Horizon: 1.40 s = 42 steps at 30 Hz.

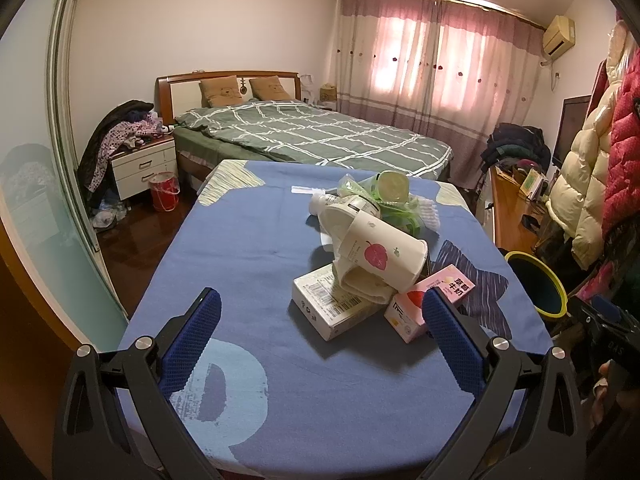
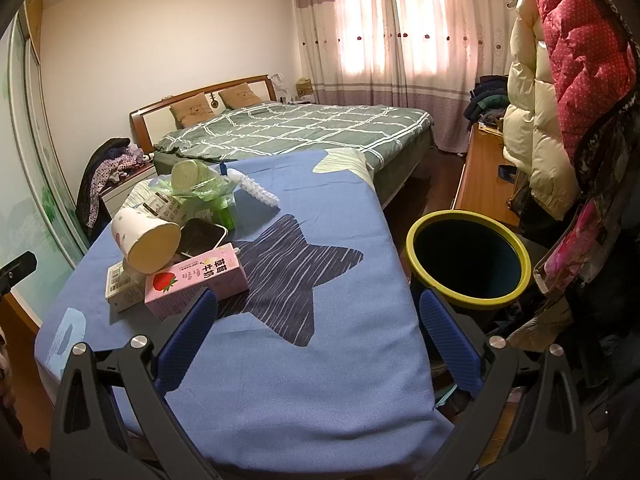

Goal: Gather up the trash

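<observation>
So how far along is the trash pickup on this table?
Nothing looks done yet: what shows of the bin looks empty. Nothing is in hand; the left hand-held gripper and right hand-held gripper are both open above the table. All of the pile is left: paper cup, pink carton, white box and the wrappers behind them.

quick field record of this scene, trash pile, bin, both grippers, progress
surface: table under a blue cloth
trash pile: paper cup on its side atop a white box; pink milk carton beside them; green plastic wrap and black tray behind
bin: yellow-rimmed bin off the table's right edge, nothing visible inside
left gripper: open, holding nothing, facing the pile
right gripper: open, holding nothing, over the cloth
progress: no item picked up yet
</observation>
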Each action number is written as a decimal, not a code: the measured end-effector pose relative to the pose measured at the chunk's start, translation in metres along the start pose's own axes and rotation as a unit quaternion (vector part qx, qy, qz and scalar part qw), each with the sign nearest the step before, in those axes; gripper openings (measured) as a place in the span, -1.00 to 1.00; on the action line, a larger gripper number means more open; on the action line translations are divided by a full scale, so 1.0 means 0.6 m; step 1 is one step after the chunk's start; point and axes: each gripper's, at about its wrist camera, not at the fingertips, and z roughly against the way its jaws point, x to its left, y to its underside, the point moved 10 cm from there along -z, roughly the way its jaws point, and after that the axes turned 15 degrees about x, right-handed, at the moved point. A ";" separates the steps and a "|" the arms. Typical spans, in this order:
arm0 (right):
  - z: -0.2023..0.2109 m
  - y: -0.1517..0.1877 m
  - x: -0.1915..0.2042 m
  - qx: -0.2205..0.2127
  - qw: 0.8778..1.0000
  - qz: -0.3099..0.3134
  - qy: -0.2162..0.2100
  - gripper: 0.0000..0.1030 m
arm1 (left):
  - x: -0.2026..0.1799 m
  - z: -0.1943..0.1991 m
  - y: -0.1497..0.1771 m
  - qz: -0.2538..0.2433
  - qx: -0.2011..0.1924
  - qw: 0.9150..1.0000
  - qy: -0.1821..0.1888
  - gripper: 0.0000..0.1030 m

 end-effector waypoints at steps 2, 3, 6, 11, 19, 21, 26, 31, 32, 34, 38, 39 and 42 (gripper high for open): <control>0.001 0.000 0.000 0.000 1.000 0.000 0.000 0.88 | -0.001 -0.001 0.001 -0.001 0.001 1.000 0.000 0.93; 0.000 -0.001 0.000 0.001 1.000 0.000 0.000 0.88 | -0.003 -0.002 0.001 -0.002 0.002 1.000 0.000 0.93; -0.002 -0.001 0.000 0.001 1.000 -0.001 0.001 0.88 | -0.003 -0.002 0.001 -0.002 0.001 1.000 0.001 0.93; -0.004 -0.005 0.002 -0.001 1.000 0.001 -0.002 0.88 | -0.007 -0.008 -0.001 -0.006 0.000 1.000 0.001 0.93; -0.047 -0.040 0.045 0.000 0.999 0.029 -0.021 0.88 | -0.001 -0.046 -0.029 -0.007 0.008 1.000 -0.006 0.93; -0.063 -0.055 0.062 0.002 0.999 0.037 -0.034 0.88 | 0.004 -0.054 -0.037 -0.004 0.009 1.000 -0.007 0.93; -0.096 -0.100 0.099 0.002 0.997 0.056 -0.050 0.88 | 0.018 -0.072 -0.054 -0.001 0.006 1.000 -0.018 0.93; -0.148 -0.158 0.135 0.008 0.995 0.087 -0.044 0.61 | 0.024 -0.097 -0.065 0.000 0.012 1.000 -0.020 0.93; -0.162 -0.169 0.142 0.012 0.994 0.094 -0.046 0.57 | 0.024 -0.104 -0.068 -0.001 0.014 1.000 -0.019 0.93; -0.193 -0.188 0.152 0.025 0.993 0.107 -0.040 0.40 | 0.027 -0.116 -0.072 -0.001 0.019 1.000 -0.016 0.93; -0.258 -0.219 0.169 0.050 0.990 0.130 -0.030 0.27 | 0.025 -0.141 -0.079 -0.001 0.027 1.000 -0.010 0.93; -0.273 -0.226 0.171 0.055 0.989 0.134 -0.026 0.23 | 0.026 -0.147 -0.082 0.000 0.029 1.000 -0.008 0.93; -0.328 -0.247 0.175 0.077 0.988 0.135 -0.019 0.21 | 0.024 -0.162 -0.088 0.000 0.033 0.999 -0.002 0.93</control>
